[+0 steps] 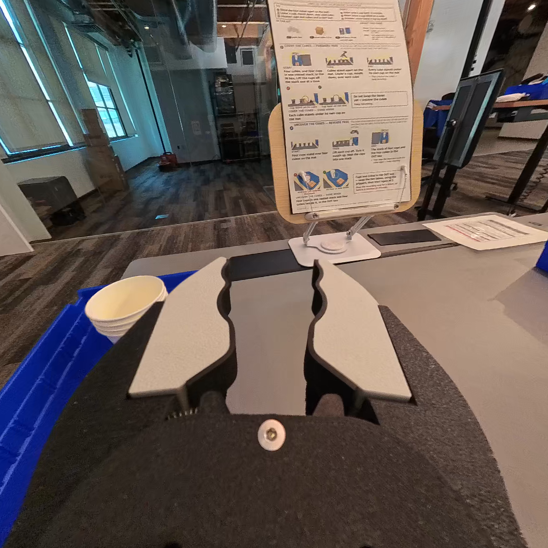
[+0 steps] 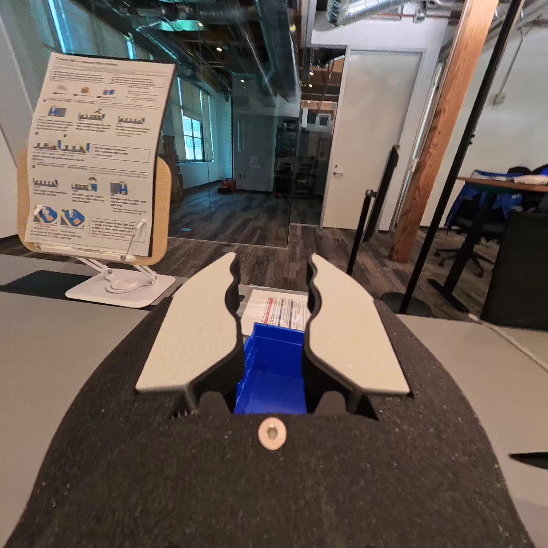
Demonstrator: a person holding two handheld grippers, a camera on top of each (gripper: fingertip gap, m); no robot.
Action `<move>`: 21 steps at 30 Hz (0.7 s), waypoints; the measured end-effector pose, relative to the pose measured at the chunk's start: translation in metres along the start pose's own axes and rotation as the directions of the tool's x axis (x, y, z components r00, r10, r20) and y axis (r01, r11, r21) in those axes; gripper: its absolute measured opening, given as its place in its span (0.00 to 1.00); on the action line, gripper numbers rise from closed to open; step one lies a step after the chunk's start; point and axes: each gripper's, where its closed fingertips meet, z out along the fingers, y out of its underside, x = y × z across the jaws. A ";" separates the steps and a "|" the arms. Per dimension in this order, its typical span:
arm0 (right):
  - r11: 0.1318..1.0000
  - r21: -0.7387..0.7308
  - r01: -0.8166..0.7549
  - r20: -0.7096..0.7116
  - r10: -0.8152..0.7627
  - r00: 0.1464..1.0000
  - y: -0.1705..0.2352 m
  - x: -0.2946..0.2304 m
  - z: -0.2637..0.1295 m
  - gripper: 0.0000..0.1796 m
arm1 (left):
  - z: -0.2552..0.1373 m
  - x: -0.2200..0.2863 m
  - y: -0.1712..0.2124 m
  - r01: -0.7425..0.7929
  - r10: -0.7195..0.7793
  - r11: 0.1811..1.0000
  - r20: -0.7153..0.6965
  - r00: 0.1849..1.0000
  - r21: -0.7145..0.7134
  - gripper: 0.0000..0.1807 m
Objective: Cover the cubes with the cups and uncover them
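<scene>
A nested stack of white paper cups, mouth up, stands in a blue bin at the left of the left wrist view, partly hidden behind my left gripper. My left gripper is open and empty, just right of the cups, over the grey table. My right gripper is open and empty, held above a second blue bin that shows between its fingers. No cubes show in either view.
An instruction sheet on a wooden stand rises at the table's far edge; it also shows in the right wrist view. A paper in a clear sleeve lies at the far right. Black mat strips lie along the back.
</scene>
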 end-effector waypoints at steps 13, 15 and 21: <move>0.985 -0.003 0.171 0.253 -0.165 0.953 0.004 -0.104 0.020 0.14 | 0.011 0.019 0.017 0.027 -0.024 0.999 -0.081 0.996 0.029 0.28; 0.994 0.030 0.104 0.296 -0.108 0.949 -0.001 -0.122 0.023 0.11 | 0.015 0.023 0.016 0.010 -0.007 0.999 -0.082 0.997 0.045 0.26; 0.993 0.117 -0.026 0.317 -0.012 0.948 -0.009 -0.158 0.035 0.00 | 0.026 0.044 0.017 0.027 -0.019 0.997 -0.119 0.993 0.071 0.23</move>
